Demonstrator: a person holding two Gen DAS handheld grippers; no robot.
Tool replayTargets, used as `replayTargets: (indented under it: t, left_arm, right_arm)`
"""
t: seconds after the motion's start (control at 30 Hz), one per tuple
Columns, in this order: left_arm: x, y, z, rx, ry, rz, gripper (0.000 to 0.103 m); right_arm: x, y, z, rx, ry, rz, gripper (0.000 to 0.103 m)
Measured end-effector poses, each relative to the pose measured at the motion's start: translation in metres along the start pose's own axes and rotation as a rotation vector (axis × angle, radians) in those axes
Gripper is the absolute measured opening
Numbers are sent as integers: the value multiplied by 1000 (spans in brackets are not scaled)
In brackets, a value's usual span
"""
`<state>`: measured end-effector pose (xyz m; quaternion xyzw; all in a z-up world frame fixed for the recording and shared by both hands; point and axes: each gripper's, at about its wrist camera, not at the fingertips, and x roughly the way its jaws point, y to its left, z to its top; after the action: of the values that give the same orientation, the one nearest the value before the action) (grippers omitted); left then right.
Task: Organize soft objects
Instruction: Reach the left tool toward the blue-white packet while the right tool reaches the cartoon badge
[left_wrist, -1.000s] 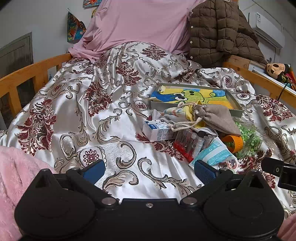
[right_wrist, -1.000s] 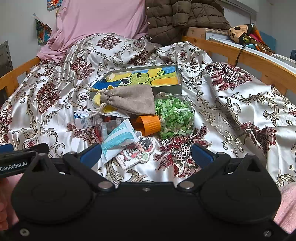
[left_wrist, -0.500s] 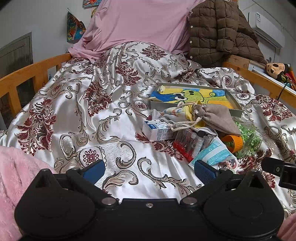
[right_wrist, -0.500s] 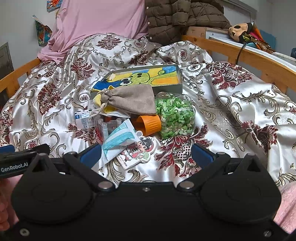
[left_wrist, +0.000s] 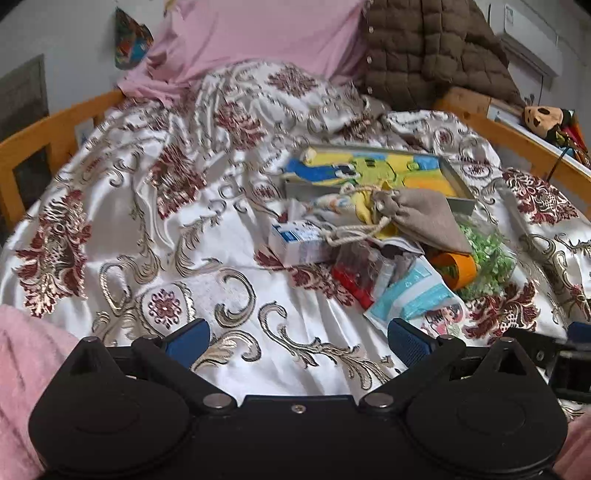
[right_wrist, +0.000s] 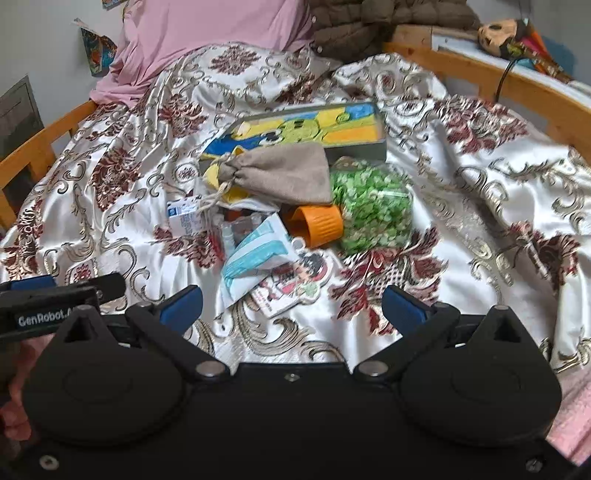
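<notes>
A pile of items lies mid-bed on the patterned satin cover. On top rests a grey drawstring pouch (left_wrist: 424, 218) (right_wrist: 280, 173), over a yellow cloth (right_wrist: 232, 192). A grey tray (left_wrist: 373, 173) (right_wrist: 306, 129) holding a colourful towel sits behind it. Around it lie a white-blue box (left_wrist: 299, 243), a teal packet (right_wrist: 255, 254), a cartoon tag (right_wrist: 295, 284) and an orange-lidded jar of green bits (right_wrist: 369, 210). My left gripper (left_wrist: 297, 341) hovers open before the pile, to its left. My right gripper (right_wrist: 291, 308) is open just short of the tag.
Wooden bed rails (left_wrist: 48, 125) (right_wrist: 517, 85) run along both sides. A pink pillow (left_wrist: 266, 33) and a brown quilted jacket (left_wrist: 436, 48) lean at the headboard. A plush toy (right_wrist: 498, 33) sits on the right ledge. Pink fuzzy sleeves (left_wrist: 22, 369) show at the frame edges.
Both grippers have moved forward and tipped down toward the pile, which now looks nearer and larger. Jaws stay open; nothing on the bed has moved.
</notes>
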<state>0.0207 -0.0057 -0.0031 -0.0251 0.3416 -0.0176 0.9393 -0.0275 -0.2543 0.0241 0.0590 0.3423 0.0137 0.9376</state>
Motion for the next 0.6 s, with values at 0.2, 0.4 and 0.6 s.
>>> replayTargets:
  t: [0.2, 0.4, 0.6]
  left_arm:
    - [9, -7, 19, 122, 30, -35, 102]
    - [28, -17, 43, 273, 37, -135, 102]
    - [59, -29, 48, 392, 61, -203, 102]
  right_arm:
    - [12, -5, 8, 29, 75, 35, 102]
    - [35, -26, 27, 121, 173, 73, 102]
    - [73, -54, 48, 211, 302, 177, 102]
